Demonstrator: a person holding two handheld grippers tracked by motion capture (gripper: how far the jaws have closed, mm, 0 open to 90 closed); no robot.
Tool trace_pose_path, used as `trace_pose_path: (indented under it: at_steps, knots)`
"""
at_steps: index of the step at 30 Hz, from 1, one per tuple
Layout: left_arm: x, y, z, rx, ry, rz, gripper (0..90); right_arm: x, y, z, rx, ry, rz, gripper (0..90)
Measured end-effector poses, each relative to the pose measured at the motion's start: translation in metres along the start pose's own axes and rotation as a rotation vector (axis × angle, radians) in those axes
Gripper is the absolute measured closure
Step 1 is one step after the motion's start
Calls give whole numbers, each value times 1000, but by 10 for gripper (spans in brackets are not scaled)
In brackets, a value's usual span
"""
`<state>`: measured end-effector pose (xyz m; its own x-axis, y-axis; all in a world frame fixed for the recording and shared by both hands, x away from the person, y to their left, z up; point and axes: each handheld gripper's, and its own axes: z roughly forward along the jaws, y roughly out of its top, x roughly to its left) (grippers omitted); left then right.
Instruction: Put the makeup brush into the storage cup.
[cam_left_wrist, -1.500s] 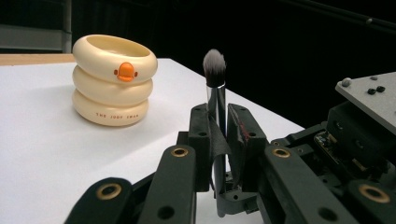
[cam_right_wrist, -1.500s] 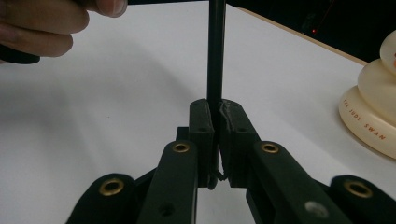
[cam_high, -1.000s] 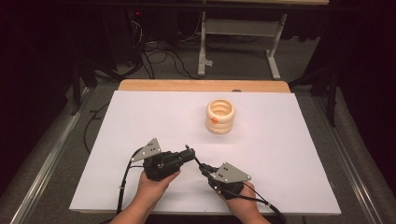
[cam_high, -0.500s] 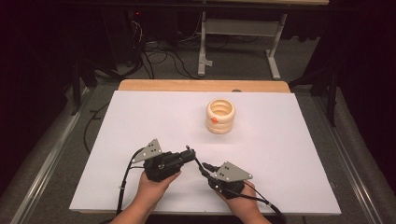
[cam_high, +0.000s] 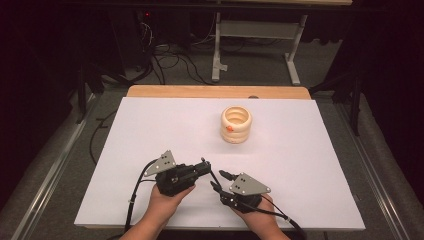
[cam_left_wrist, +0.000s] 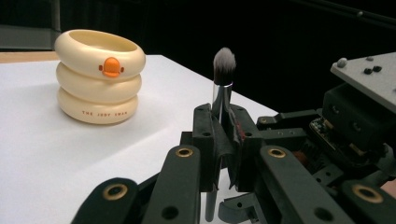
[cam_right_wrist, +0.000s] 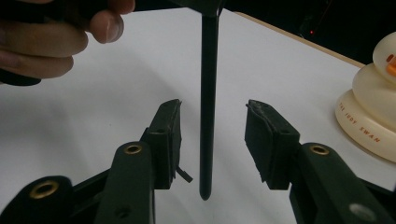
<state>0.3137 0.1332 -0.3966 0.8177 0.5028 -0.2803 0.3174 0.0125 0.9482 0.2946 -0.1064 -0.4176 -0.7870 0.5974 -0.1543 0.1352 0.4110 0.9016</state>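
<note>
Black-handled makeup brush (cam_left_wrist: 223, 79): upright, clamped in left gripper (cam_left_wrist: 223, 140) fingers near the counter's (cam_high: 150, 130) front edge. Right gripper (cam_right_wrist: 212, 135) has edged closer; its fingers stand apart astride the handle. Handover appears imminent. Cream ringed holder (cam_high: 236, 124) sits well apart.

L gripper (cam_high: 204, 166) jaws clamped | R gripper (cam_high: 217, 181) jaws apart, low
</note>
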Motion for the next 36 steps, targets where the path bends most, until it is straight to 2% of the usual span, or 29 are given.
trace_pose_path:
  at_steps: [2,8,13,19,29,36]
  knots:
    - [-1,-1,1,4,-2,3,828,1,0,0,-4,-3,11,563]
    - [-4,-3,5,18,-8,10,828,1,2,-3,-26,-7,6,561]
    - [-7,-5,8,26,-12,22,828,2,3,-4,-32,-9,13,588]
    - [-10,-7,10,32,-16,33,828,1,4,-6,-48,-18,13,643]
    - [-12,-7,10,28,-16,36,828,4,7,-9,-72,-12,5,796]
    - [-12,-7,10,22,-18,32,828,4,8,-10,-70,-14,-8,844]
